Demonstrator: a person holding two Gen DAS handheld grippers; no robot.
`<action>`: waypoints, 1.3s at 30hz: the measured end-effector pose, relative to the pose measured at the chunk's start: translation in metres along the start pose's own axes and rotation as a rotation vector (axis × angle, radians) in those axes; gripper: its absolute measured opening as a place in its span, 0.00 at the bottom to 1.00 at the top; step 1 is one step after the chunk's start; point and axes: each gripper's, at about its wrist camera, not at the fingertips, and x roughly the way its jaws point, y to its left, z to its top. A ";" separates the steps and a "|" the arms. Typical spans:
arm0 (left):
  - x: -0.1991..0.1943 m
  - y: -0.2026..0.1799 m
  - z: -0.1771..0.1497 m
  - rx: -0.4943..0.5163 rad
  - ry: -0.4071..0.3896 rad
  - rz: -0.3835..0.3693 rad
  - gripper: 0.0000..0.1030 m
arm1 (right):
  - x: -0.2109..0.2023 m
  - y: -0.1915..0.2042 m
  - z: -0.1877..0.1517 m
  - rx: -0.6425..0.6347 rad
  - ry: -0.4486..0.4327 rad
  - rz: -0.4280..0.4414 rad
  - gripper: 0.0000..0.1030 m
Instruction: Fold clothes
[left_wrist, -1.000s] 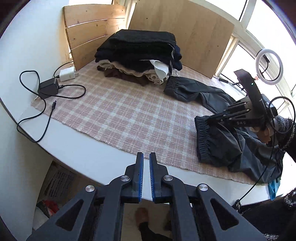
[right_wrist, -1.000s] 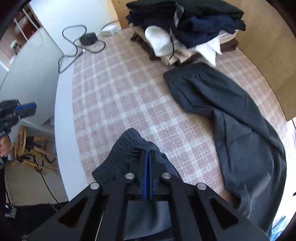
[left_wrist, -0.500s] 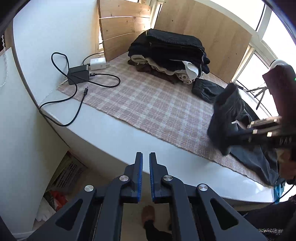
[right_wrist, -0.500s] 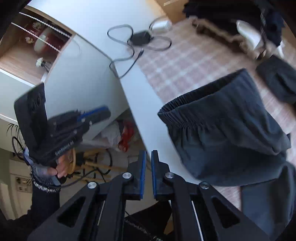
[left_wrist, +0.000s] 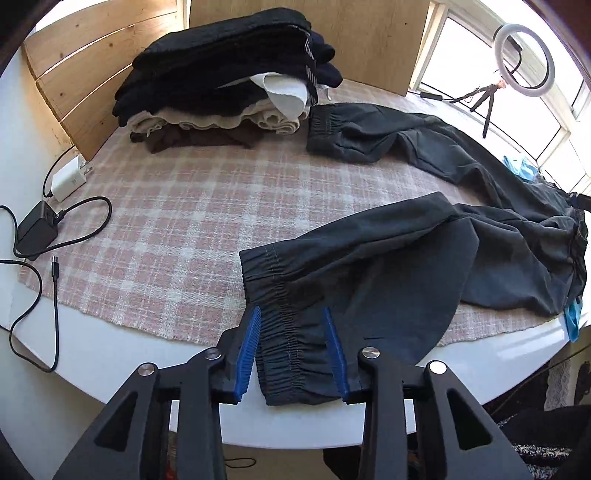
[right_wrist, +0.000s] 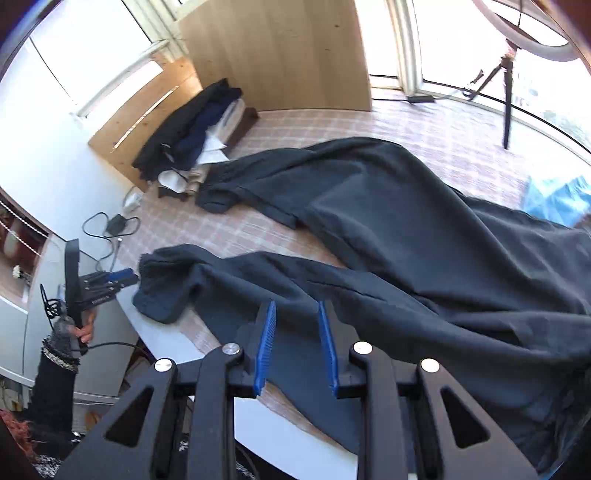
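Observation:
Dark grey jogger trousers (left_wrist: 424, 251) lie spread on the pink plaid cloth (left_wrist: 166, 221), both legs stretching toward the left. My left gripper (left_wrist: 291, 325) is open, its blue pads either side of the near leg's elastic cuff (left_wrist: 288, 332), which hangs over the table edge. My right gripper (right_wrist: 297, 325) is open just above the near leg's fabric (right_wrist: 369, 295) and holds nothing. The left gripper also shows in the right wrist view (right_wrist: 110, 280), next to the cuff.
A stack of folded clothes (left_wrist: 229, 70) sits at the back by wooden boards (left_wrist: 92, 55). Chargers and cables (left_wrist: 40, 221) lie at the left edge. A ring light on a tripod (left_wrist: 524, 59) stands at the back right. Blue fabric (right_wrist: 554, 199) lies at the right.
The right gripper laid the trouser leg down on the cloth and opened. The left gripper moved in to the table edge and opened around the cuff.

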 end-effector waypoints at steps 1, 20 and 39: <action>0.006 0.003 0.002 -0.005 0.010 0.011 0.32 | 0.002 -0.013 -0.015 0.027 0.014 -0.040 0.23; 0.004 0.044 0.075 0.077 0.023 0.324 0.41 | -0.126 -0.236 -0.199 0.748 -0.203 -0.525 0.27; 0.001 0.030 0.035 -0.048 0.125 0.184 0.40 | -0.159 -0.298 -0.209 0.755 -0.305 -0.612 0.10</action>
